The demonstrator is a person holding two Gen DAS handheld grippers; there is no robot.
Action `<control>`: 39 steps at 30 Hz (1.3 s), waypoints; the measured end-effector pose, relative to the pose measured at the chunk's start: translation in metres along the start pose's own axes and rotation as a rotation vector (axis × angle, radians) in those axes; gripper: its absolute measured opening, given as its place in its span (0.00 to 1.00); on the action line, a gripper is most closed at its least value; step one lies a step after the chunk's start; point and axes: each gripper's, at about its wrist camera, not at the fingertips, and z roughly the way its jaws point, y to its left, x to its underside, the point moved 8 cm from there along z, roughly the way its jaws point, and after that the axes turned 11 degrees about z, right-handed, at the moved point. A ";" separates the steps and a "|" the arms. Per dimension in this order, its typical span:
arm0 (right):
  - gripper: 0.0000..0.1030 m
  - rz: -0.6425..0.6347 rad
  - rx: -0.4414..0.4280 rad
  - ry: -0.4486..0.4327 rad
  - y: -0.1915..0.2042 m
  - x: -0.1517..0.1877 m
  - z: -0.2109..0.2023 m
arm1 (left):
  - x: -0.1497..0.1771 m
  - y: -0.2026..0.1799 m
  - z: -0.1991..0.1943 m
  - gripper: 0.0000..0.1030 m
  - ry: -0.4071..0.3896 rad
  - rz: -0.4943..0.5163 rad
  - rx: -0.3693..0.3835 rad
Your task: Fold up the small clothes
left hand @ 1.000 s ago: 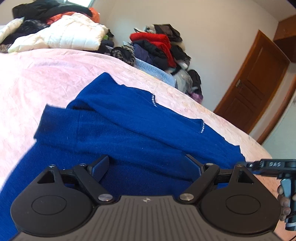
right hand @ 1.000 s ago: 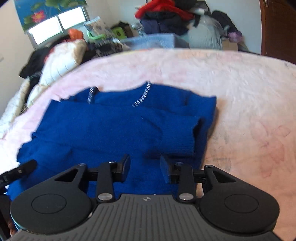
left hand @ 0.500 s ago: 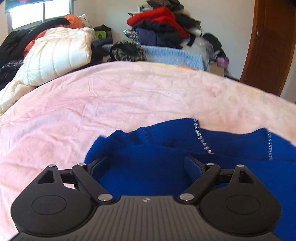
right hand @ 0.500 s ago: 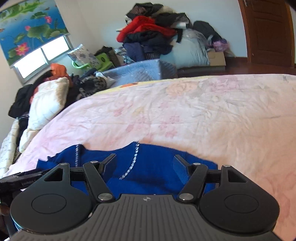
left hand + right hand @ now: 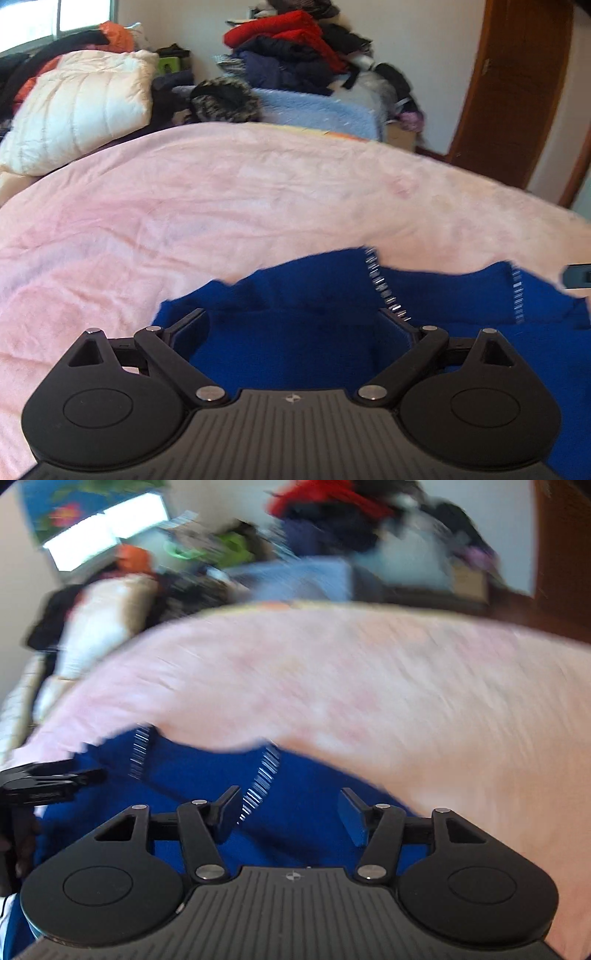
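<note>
A blue sweater [image 5: 314, 332] lies on the bed [image 5: 221, 206], at the edge nearest the cameras and partly folded, with its collar end, marked by two pale stitched lines, towards the middle of the bed.

The left tool [image 5: 291, 328] is spread wide, and its jaws have just been opening; blue knit lies below and between the fingers, but the pads do not press on it. The right tool [image 5: 290, 814] stands about half spread over the sweater near one stitched line, and its jaws have just been closing a little, with cloth under the gap but nothing pinched. The right view is blurred, so whether its pads brush the knit cannot be told.

Judging by the free tools over a layered garment, one fold looks laid down and let go, and the hands are placing themselves for the next one.

That next move probably calls for each tool to drop onto an edge of the sweater, one on either side, pinch through all layers, lift together and carry that edge across evenly, so the stack does not skew or slide on the sheet.
</note>
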 end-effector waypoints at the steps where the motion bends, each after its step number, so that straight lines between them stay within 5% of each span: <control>1: 0.63 -0.041 -0.004 0.024 0.004 -0.006 0.006 | -0.012 -0.004 -0.007 0.94 -0.042 0.014 0.032; 4: 0.67 -0.162 0.045 0.164 0.003 -0.015 0.040 | -0.044 -0.012 -0.001 0.96 -0.113 0.157 0.023; 6: 0.68 -0.211 0.122 0.186 -0.006 -0.018 0.058 | -0.050 -0.007 0.028 0.96 -0.030 0.181 0.013; 8: 0.67 -0.223 0.087 0.206 -0.009 -0.015 0.066 | -0.047 0.002 0.056 0.96 0.054 0.135 0.023; 13: 0.67 -0.290 0.032 0.222 -0.013 -0.003 0.078 | -0.039 -0.002 0.086 0.96 0.087 0.236 0.020; 16: 0.47 -0.266 -0.003 0.189 -0.018 -0.008 0.079 | -0.033 0.000 0.099 0.90 0.128 0.229 0.022; 18: 0.45 -0.244 -0.019 0.190 -0.019 -0.011 0.081 | -0.034 0.000 0.098 0.88 0.121 0.218 0.037; 20: 0.29 -0.235 -0.053 0.201 -0.018 -0.012 0.081 | -0.035 -0.001 0.096 0.72 0.118 0.215 0.063; 22: 0.07 -0.207 -0.088 0.226 -0.017 -0.010 0.081 | -0.039 -0.005 0.092 0.00 0.106 0.218 0.087; 27: 0.07 -0.188 -0.084 0.167 -0.016 -0.018 0.074 | -0.047 -0.013 0.092 0.00 0.104 0.279 0.018; 34: 0.08 -0.107 -0.043 0.111 -0.027 -0.012 0.085 | -0.038 -0.003 0.097 0.00 0.093 0.243 -0.062; 37: 0.27 -0.008 -0.041 0.131 -0.032 -0.015 0.079 | -0.044 -0.007 0.083 0.01 0.051 0.245 -0.067; 39: 0.42 0.029 -0.033 0.075 -0.030 -0.018 0.059 | -0.047 -0.014 0.061 0.01 0.012 0.192 0.035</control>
